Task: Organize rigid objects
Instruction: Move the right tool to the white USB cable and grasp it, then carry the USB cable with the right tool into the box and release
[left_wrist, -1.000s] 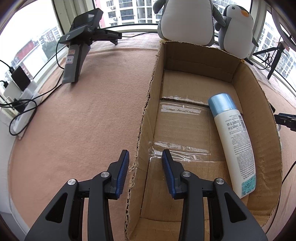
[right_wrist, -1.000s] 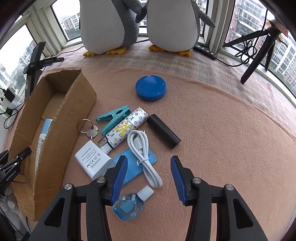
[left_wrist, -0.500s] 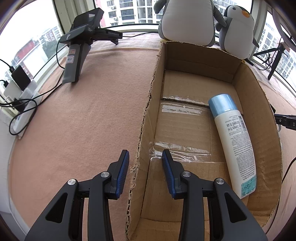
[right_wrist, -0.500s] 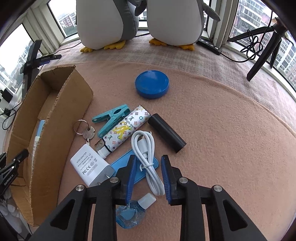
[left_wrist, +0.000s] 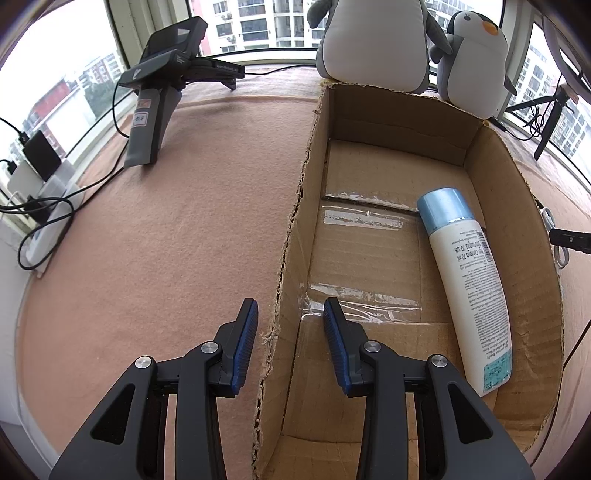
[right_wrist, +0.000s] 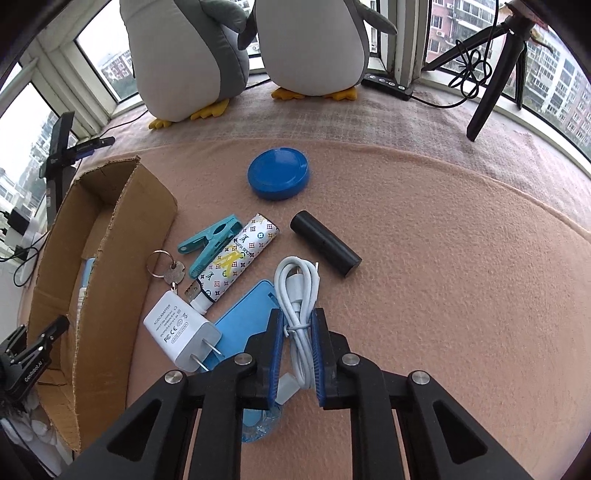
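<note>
My right gripper (right_wrist: 298, 322) is shut on the bound middle of a coiled white cable (right_wrist: 297, 291), which lies partly on a flat blue case (right_wrist: 242, 325). Around it on the blanket are a white plug adapter (right_wrist: 179, 332), a patterned tube (right_wrist: 238, 260), a teal clothes peg (right_wrist: 208, 247), a key ring (right_wrist: 164, 267), a black cylinder (right_wrist: 325, 247), a round blue lid (right_wrist: 277, 177) and a small blue bottle (right_wrist: 260, 421). My left gripper (left_wrist: 290, 314) is open and straddles the torn left wall of the cardboard box (left_wrist: 295, 221). A white bottle with a blue cap (left_wrist: 469, 280) lies inside the box.
Two plush penguins (right_wrist: 306, 44) stand at the back by the windows. A black tripod (right_wrist: 495, 74) is at the back right. A black stand (left_wrist: 159, 103), chargers and cables (left_wrist: 40, 192) sit left of the box. The cardboard box (right_wrist: 110, 236) lies left of the loose items.
My right gripper has moved forward and gone from wide open to shut around the white cable. The left gripper and the box have stayed put.
</note>
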